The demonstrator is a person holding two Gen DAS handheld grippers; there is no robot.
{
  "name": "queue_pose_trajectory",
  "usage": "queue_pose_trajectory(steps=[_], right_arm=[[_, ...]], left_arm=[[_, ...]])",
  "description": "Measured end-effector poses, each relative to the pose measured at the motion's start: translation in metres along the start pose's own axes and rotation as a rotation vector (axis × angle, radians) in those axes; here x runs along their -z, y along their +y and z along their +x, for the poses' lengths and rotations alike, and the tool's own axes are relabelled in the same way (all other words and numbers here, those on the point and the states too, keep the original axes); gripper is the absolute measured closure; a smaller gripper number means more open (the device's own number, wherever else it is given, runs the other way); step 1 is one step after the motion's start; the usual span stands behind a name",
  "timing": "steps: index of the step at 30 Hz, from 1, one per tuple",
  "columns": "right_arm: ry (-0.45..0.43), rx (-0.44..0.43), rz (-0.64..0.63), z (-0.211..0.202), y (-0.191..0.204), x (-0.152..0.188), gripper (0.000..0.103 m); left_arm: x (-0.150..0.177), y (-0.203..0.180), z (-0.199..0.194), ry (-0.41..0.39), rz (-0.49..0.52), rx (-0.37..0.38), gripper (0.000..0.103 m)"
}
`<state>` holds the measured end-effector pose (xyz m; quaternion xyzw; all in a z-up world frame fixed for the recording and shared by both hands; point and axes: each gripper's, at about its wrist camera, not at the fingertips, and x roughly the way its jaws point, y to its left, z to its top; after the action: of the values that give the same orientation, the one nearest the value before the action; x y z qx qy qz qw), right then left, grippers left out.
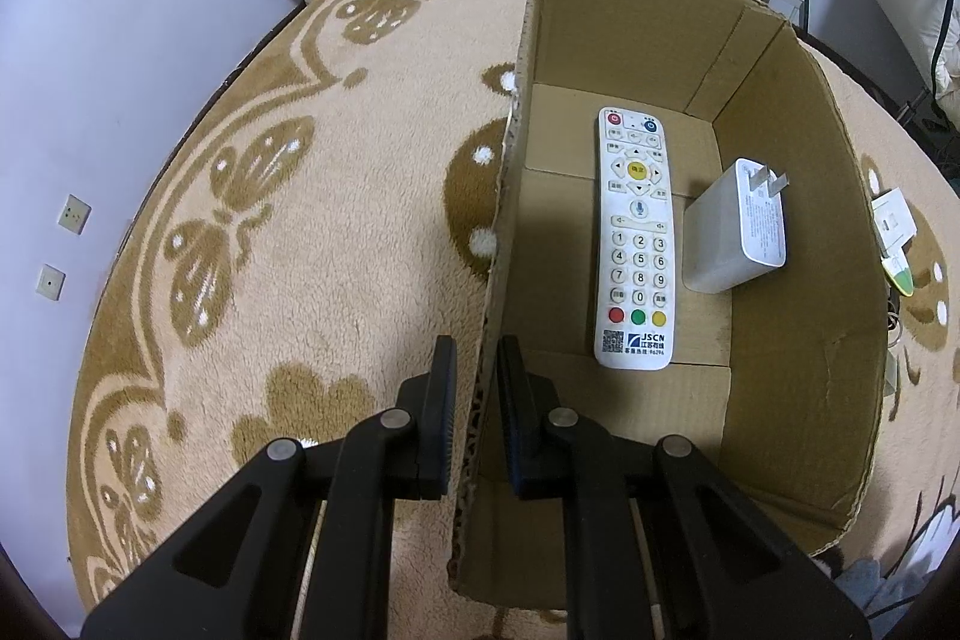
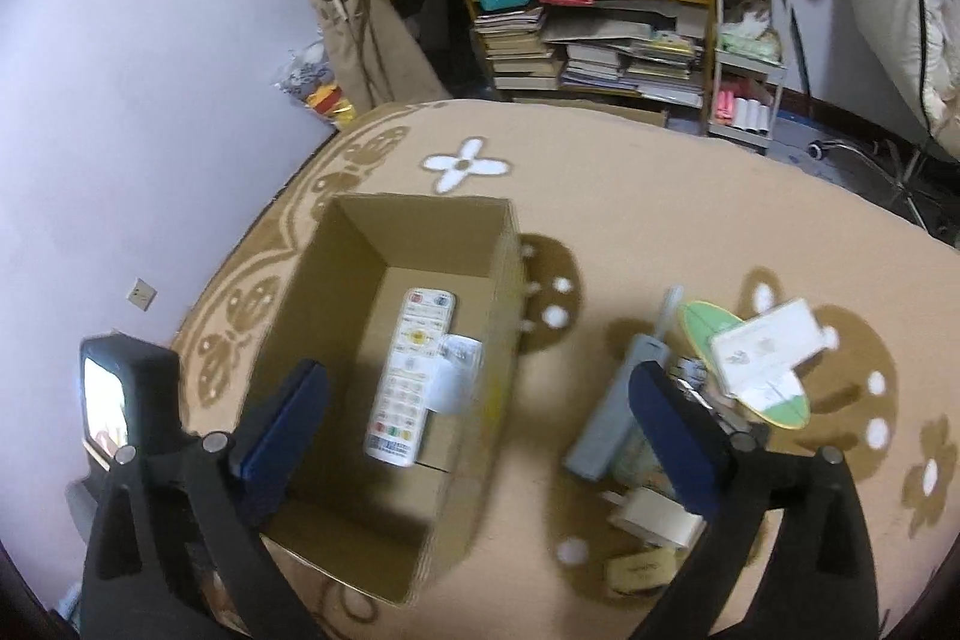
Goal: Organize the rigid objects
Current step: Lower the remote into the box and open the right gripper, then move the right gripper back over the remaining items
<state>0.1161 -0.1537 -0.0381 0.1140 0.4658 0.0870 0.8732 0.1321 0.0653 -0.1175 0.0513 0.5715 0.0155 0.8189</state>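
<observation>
Landmark: the open cardboard box [image 1: 774, 244] [image 2: 336, 340], standing on the table [image 1: 336, 196] [image 2: 660, 220], which is covered by a tan plush cloth with brown butterfly and flower patterns.
Left gripper [image 1: 477, 370]: at the box's near left wall; its fingers [image 1: 441, 400] stand narrow, one outside and one inside the cardboard edge, straddling that wall. Whether the pads actually press the cardboard I cannot tell.
Right gripper [image 2: 474, 400]: held above the box's right wall; its fingers [image 2: 672, 436] are spread wide with nothing between them.
Remote control [image 1: 636, 238] [image 2: 411, 376]: white, lying flat on the box floor, face up, lengthwise along the box, power buttons toward the far wall.
Charger [image 1: 738, 229] [image 2: 453, 376]: white block with two metal prongs, inside the box just right of the remote, leaning toward the right wall, prongs pointing up and away. In the right wrist view it is blurred and overlaps the remote's edge.
Outside the box, to its right: a loose pile on the cloth, including a grey elongated device [image 2: 612, 412], a green-and-white round item [image 2: 744, 358] with white cards [image 2: 765, 346] on top, and small beige boxes [image 2: 654, 517] nearer the camera.
Behind the box, past the table's far edge: a shelf [image 2: 600, 16] stacked with books and bags.
Left of the box: a pale wall [image 1: 120, 40] with two sockets.
</observation>
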Motion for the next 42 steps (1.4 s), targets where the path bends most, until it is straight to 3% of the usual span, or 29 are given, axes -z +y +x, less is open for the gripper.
queue_pose_trajectory(steps=[13,31,38,42], right_arm=[[0.067,0.077,0.073,0.011,-0.056,0.041,0.0],[0.151,0.148,0.127,0.048,-0.081,0.079,0.0],[0.189,0.146,0.176,0.062,-0.094,0.092,0.025],[0.196,0.154,0.208,0.066,-0.101,0.098,0.027]], left_arm=[[0.0,0.0,0.0,0.0,0.0,0.0,0.089],[0.0,0.001,-0.001,0.0,0.004,-0.004,0.089],[0.0,0.001,-0.001,0.0,0.003,-0.002,0.089],[0.0,0.0,-0.001,-0.001,0.004,-0.004,0.089]])
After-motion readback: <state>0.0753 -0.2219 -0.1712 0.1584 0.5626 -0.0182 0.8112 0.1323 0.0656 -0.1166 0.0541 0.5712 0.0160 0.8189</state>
